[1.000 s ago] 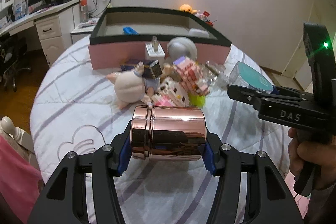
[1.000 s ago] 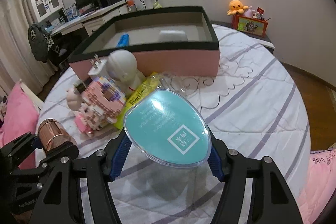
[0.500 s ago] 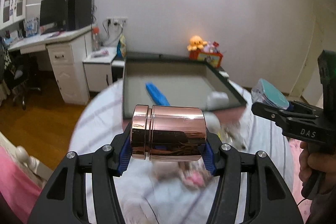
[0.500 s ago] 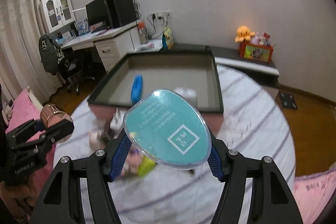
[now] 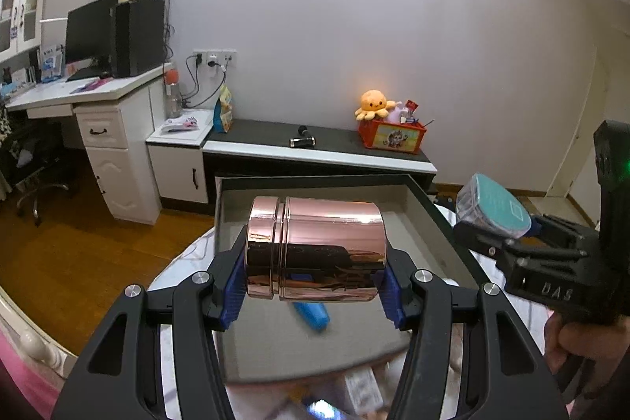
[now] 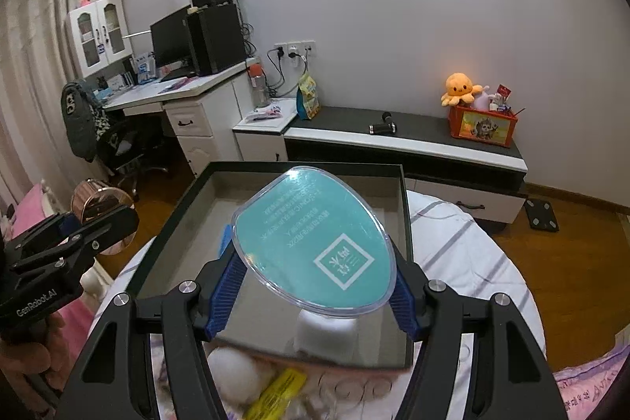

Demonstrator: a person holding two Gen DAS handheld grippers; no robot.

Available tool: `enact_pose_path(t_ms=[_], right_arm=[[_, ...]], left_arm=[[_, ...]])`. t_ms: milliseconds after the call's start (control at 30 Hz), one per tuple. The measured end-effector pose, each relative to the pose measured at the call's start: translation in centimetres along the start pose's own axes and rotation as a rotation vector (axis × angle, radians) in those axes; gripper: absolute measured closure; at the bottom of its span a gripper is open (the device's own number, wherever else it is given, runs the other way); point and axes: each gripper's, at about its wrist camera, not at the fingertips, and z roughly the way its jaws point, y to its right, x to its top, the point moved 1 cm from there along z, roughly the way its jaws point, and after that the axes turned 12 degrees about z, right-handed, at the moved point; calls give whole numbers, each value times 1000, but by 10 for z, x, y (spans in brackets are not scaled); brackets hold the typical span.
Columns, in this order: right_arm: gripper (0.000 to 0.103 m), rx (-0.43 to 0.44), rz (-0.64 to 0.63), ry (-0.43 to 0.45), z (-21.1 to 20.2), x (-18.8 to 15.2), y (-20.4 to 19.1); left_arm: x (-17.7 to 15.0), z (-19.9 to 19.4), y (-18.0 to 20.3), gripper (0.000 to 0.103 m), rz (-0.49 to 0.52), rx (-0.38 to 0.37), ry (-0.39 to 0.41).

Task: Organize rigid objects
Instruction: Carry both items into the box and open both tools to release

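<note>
Fingers (image 5: 232,286) stayed clamped on jar (image 5: 315,248) and case (image 6: 313,243); we'd carried both from pile to over box (image 6: 405,223), ready to drop.

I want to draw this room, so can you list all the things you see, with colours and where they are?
jar: 1, shiny rose-gold, sideways in left gripper
case: 1, teal with clear rim, in right gripper
box: 1, dark rim, grey inside, on the bed
blue thing: 1, inside box
white thing: 1, inside box
octopus plush: 1, orange, on low cabinet
toy crate: 1, orange, beside plush
monitor: 1, black, on desk
left gripper: black, blue pads
right gripper: black, blue pads
</note>
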Motion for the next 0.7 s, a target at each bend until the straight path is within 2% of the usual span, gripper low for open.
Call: enact_pose_path(t_ms=[233, 700], right_arm=[[36, -39, 19, -52, 43, 6, 13], [36, -85, 8, -133, 89, 2, 23]], left_arm=[[6, 51, 0, 46, -1, -21, -62], [5, 103, 12, 46, 29, -48, -165]])
